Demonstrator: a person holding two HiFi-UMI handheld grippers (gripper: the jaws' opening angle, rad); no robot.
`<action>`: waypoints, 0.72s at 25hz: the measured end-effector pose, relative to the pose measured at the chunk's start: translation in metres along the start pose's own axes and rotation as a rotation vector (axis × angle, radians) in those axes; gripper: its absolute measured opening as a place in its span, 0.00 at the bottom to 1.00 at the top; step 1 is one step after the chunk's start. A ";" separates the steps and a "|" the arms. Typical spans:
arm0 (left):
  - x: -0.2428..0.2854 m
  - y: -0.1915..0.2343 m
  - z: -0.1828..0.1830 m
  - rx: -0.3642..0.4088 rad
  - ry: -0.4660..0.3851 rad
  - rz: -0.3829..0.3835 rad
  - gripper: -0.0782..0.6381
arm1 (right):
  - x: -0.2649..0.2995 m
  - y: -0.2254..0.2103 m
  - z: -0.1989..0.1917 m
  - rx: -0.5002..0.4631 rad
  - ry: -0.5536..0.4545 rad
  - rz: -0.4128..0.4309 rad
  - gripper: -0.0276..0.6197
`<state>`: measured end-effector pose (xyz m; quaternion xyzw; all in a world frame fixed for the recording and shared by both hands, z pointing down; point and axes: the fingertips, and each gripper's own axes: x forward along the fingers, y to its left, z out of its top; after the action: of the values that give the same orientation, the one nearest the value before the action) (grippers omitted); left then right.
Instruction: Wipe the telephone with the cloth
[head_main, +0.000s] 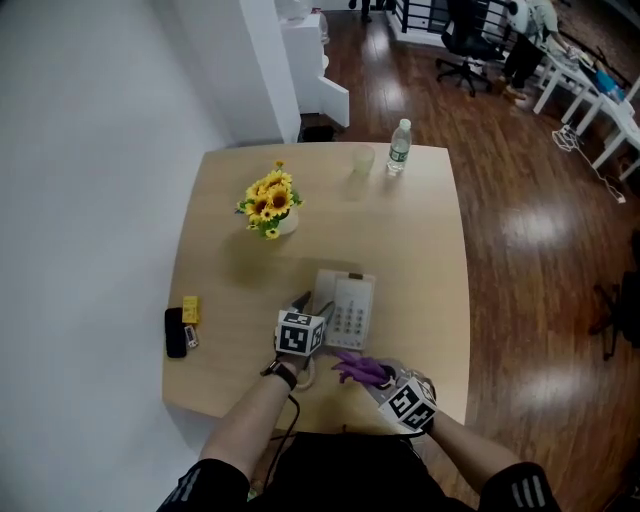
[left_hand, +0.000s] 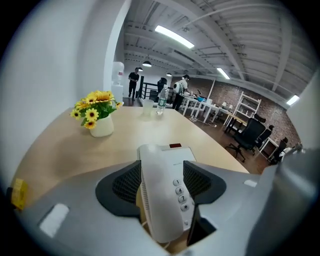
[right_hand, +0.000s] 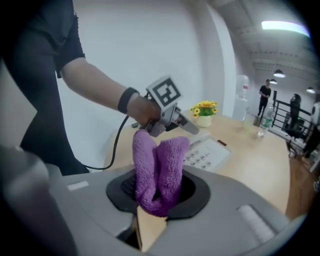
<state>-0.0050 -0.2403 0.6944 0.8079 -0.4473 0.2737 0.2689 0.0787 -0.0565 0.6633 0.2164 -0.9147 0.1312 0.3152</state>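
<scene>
- Further back on the desk (head_main: 420, 260) we see a pot of yellow flowers (head_main: 270, 205), with a clear cup (head_main: 362, 160) and a water bottle (head_main: 399, 146) side by side at the far edge; near the left edge lie a small yellow item (head_main: 190, 309) and a black one (head_main: 175, 332), close together.
- All of these sit well apart from the telephone (head_main: 345, 308), which lies toward the near edge between our two hands.
- Our left tongs (left_hand: 161, 182) are closed to the width of the white handset (left_hand: 160, 215), one pad against each side; the keypad shows just to its right.
- Our right tongs (right_hand: 157, 192) are pinched on the purple cloth (right_hand: 159, 165), which stands up from the pads in two folds; the head view puts it just by the telephone's near right corner, touching or not we cannot tell.
</scene>
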 end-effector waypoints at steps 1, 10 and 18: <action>0.009 0.001 -0.002 -0.003 0.018 0.010 0.47 | -0.011 -0.010 0.002 0.015 -0.017 -0.037 0.19; 0.042 0.015 -0.011 -0.007 0.078 0.140 0.45 | -0.087 -0.069 0.041 0.200 -0.260 -0.237 0.19; 0.055 0.020 -0.025 -0.051 0.105 0.156 0.47 | -0.091 -0.075 0.049 0.202 -0.283 -0.233 0.19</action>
<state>-0.0024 -0.2639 0.7527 0.7481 -0.5010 0.3244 0.2900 0.1534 -0.1119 0.5762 0.3676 -0.9008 0.1532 0.1734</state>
